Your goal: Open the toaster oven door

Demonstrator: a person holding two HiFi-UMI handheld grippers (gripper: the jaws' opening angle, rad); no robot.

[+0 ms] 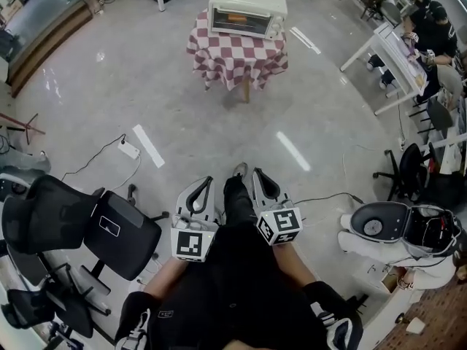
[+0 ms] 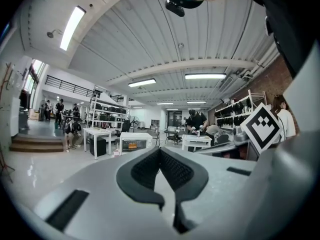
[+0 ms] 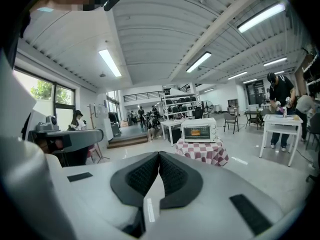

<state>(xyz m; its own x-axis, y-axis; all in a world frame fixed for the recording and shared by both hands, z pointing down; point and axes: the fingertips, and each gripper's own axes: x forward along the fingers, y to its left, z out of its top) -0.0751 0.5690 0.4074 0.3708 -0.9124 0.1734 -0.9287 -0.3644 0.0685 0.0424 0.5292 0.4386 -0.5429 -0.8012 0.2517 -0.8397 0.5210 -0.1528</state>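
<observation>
A cream toaster oven (image 1: 246, 9) with its glass door closed stands on a small table under a red-and-white checked cloth (image 1: 237, 53), far ahead across the floor. It also shows small in the right gripper view as the toaster oven (image 3: 198, 130) and in the left gripper view as the toaster oven (image 2: 134, 143). My left gripper (image 1: 202, 184) and right gripper (image 1: 260, 177) are held close to my body, side by side, far from the oven. Both are shut with nothing between their jaws, tips meeting at the left gripper (image 2: 160, 149) and the right gripper (image 3: 159, 154).
Black office chairs (image 1: 80, 228) stand at my left, a power strip with cable (image 1: 129, 149) lies on the floor. A white table (image 1: 390, 57) with people sits at the right back, a white machine (image 1: 379, 228) at my right. Open grey floor lies between me and the oven.
</observation>
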